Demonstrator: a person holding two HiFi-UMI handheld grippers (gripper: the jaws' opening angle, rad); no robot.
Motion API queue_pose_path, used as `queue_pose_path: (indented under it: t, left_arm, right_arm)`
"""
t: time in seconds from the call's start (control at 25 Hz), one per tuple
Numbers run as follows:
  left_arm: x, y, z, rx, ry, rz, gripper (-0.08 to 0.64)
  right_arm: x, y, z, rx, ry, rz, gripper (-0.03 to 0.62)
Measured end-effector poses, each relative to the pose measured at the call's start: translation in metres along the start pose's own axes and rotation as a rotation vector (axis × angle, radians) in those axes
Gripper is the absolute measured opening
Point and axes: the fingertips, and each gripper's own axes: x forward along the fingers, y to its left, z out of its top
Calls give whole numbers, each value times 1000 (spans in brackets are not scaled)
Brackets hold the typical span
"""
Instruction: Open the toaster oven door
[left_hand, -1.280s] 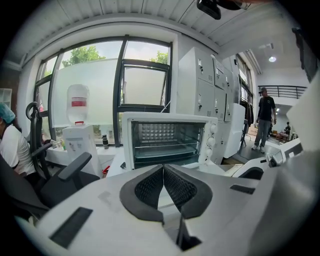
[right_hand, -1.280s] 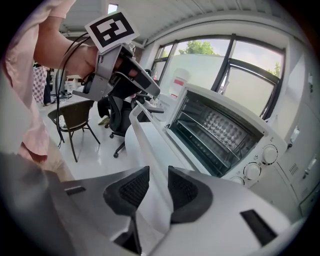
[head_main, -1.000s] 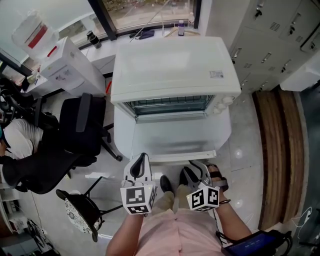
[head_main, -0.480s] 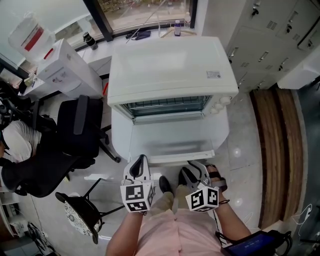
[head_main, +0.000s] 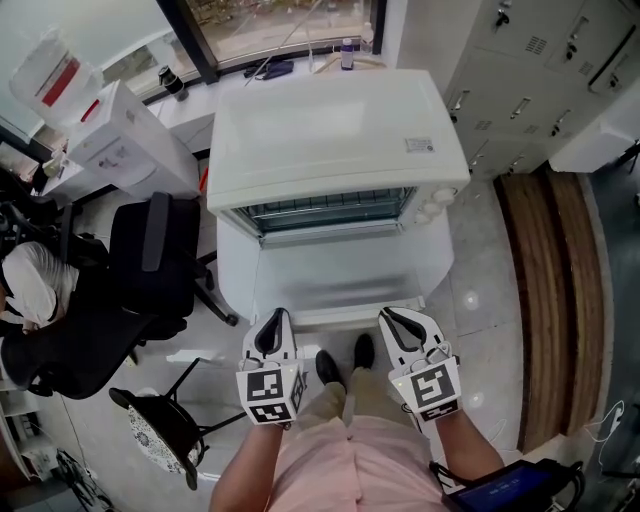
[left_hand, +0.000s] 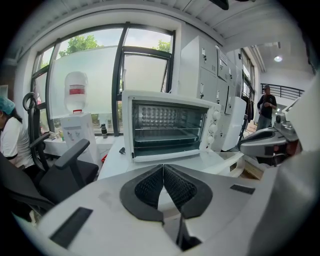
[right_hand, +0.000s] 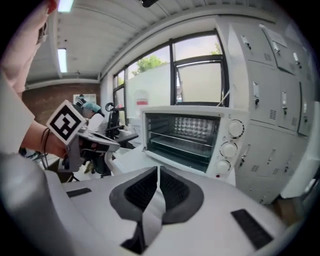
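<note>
The white toaster oven (head_main: 335, 130) stands on a white table (head_main: 335, 285), and its cavity with wire racks (left_hand: 167, 132) is exposed. Its door (left_hand: 170, 156) is folded down at the front of the oven. The three knobs (right_hand: 231, 145) are on its right side. My left gripper (head_main: 277, 322) and right gripper (head_main: 396, 320) hover side by side at the table's near edge, short of the oven and touching nothing. The left gripper (left_hand: 163, 169) has its jaws pressed together and empty. On the right gripper (right_hand: 158, 171) the jaws are likewise shut on nothing.
A black office chair (head_main: 150, 260) and a stool (head_main: 160, 420) stand left of the table. A water dispenser (head_main: 110, 140) and a seated person (head_main: 35, 285) are further left. Grey lockers (head_main: 520, 60) line the right side, with another person (left_hand: 266, 105) standing beyond them.
My right gripper has shifted slightly right and turned, so its marker cube now faces the head camera. The left gripper has barely moved. The oven stays open.
</note>
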Motion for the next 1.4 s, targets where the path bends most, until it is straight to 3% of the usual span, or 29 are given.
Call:
queue_pose_path:
  t: [0.16,1.4]
  left_arm:
    - [-1,-2,1,11,-2,1,14]
    - [12,-5,-82,23,135,-58,14]
  right_arm:
    - [5,-15,-17,22,74,-59,5]
    - [28,5,-98,51,197,-51,2]
